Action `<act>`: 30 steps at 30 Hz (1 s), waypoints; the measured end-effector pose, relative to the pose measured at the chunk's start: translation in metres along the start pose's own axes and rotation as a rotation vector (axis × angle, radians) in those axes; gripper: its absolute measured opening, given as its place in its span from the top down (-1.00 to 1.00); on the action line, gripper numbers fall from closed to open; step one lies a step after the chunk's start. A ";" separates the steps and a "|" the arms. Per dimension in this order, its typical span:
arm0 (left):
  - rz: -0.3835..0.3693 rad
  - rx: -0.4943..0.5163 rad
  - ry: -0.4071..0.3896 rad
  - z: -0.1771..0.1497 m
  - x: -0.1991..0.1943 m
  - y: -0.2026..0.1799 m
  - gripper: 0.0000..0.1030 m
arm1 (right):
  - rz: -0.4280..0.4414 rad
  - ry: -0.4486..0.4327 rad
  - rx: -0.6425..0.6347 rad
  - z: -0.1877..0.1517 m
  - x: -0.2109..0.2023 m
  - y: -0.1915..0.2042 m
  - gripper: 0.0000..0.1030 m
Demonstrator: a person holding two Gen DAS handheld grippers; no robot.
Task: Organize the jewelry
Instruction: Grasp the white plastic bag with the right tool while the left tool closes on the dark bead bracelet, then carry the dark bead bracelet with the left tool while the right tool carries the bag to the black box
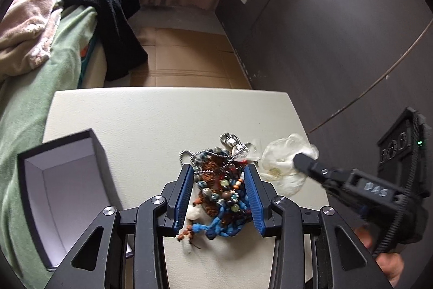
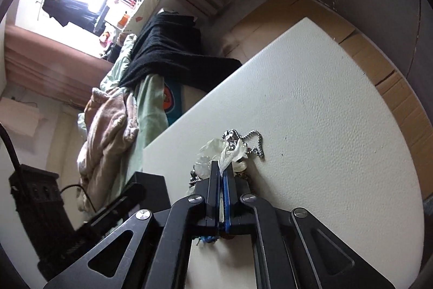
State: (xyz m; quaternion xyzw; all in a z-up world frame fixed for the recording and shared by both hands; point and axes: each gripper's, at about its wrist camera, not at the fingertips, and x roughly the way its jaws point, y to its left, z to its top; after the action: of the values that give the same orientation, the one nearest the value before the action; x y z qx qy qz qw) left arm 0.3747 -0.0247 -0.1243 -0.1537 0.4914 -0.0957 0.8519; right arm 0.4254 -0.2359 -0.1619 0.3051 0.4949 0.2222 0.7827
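Observation:
A tangled pile of beaded necklaces and blue cord (image 1: pixel 224 194) lies on the white table (image 1: pixel 162 121). My left gripper (image 1: pixel 219 171) straddles the pile, and both blue pads press on its sides. A silver chain (image 1: pixel 230 142) trails from the pile's far end. At the right my right gripper (image 1: pixel 300 161) pinches a clear plastic bag (image 1: pixel 281 167) next to the pile. In the right wrist view the right gripper (image 2: pixel 222 167) is shut with a strip of the plastic bag (image 2: pixel 230 151) between its pads, and the silver chain (image 2: pixel 255 142) lies just beyond. An open black box with a white inside (image 1: pixel 62 194) stands at the left.
A bed with a green blanket (image 1: pixel 40 113), a pink towel (image 1: pixel 29 29) and a black garment (image 1: pixel 113 7) runs along the table's left. A dark cabinet wall (image 1: pixel 338 31) stands on the right. Cardboard (image 1: pixel 186 56) covers the floor beyond the table's far edge.

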 end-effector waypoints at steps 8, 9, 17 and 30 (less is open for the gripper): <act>0.076 0.042 0.062 -0.004 0.031 -0.018 0.22 | 0.025 -0.063 0.046 0.004 -0.028 -0.011 0.93; 0.085 0.041 0.070 -0.005 0.034 -0.018 0.22 | 0.025 -0.067 0.051 0.004 -0.030 -0.014 0.93; 0.139 0.025 0.119 -0.009 0.050 -0.017 0.75 | 0.047 -0.073 0.086 0.014 -0.032 -0.019 0.93; 0.042 0.054 0.034 -0.003 0.000 -0.035 0.85 | 0.074 -0.063 0.042 0.009 -0.038 -0.006 0.93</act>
State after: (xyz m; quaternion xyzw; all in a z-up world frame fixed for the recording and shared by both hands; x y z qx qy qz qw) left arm 0.3721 -0.0578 -0.1136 -0.1187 0.5062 -0.0938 0.8490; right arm 0.4179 -0.2671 -0.1389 0.3462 0.4631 0.2308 0.7825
